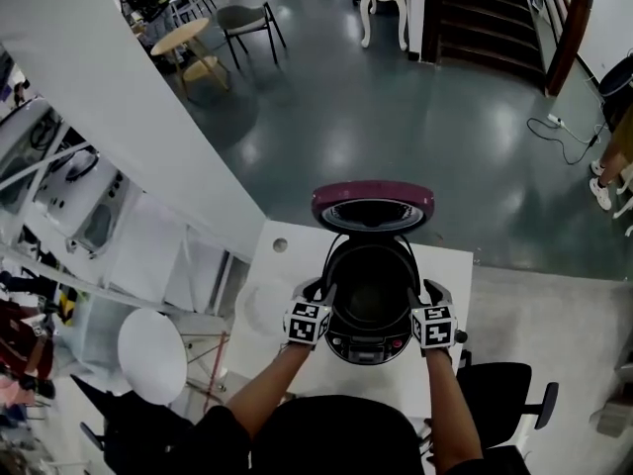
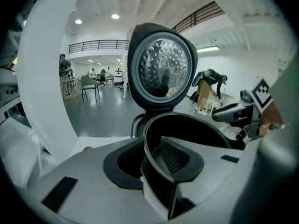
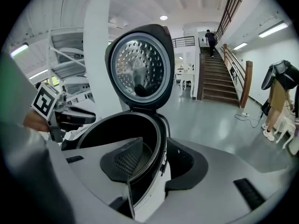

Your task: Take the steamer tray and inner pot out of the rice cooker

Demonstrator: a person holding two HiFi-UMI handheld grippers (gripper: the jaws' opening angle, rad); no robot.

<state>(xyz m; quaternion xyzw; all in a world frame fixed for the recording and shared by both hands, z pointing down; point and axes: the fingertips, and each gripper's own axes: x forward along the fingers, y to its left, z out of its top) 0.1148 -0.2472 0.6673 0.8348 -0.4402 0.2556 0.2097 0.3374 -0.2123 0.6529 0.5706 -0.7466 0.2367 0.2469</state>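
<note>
The rice cooker (image 1: 368,347) stands on a white table (image 1: 282,275), directly in front of the person. Its lid (image 1: 374,206) is raised and leans back, away from the person, so the round opening is uncovered.

The left gripper (image 1: 323,291) is at the left side of the cooker and the right gripper (image 1: 416,293) is at the right side, each with its marker cube (image 1: 308,323) toward the person. Both point forward and downward at the top edge.

In the left gripper view, the left gripper (image 2: 152,158) has its jaws apart, and the dark rim (image 2: 145,148) of the opening passes between them. The outer pad (image 2: 122,164) is outside the cooker wall and the inner pad (image 2: 181,157) hangs inside the dark hollow. The pads do not seem to press on the rim. Behind them the perforated inside of the lid (image 2: 161,69) is seen, and the right gripper (image 2: 233,113) appears across the opening.

The right gripper view shows the same on the other side. The right gripper (image 3: 150,164) is released, the rim (image 3: 161,139) runs through the gap, one pad (image 3: 124,162) is inside and the other pad (image 3: 188,164) is outside.

The inside of the cooker is dark. It is not possible to tell whether the rim belongs to the steamer tray or to the inner pot, and nothing has been lifted out.
</note>
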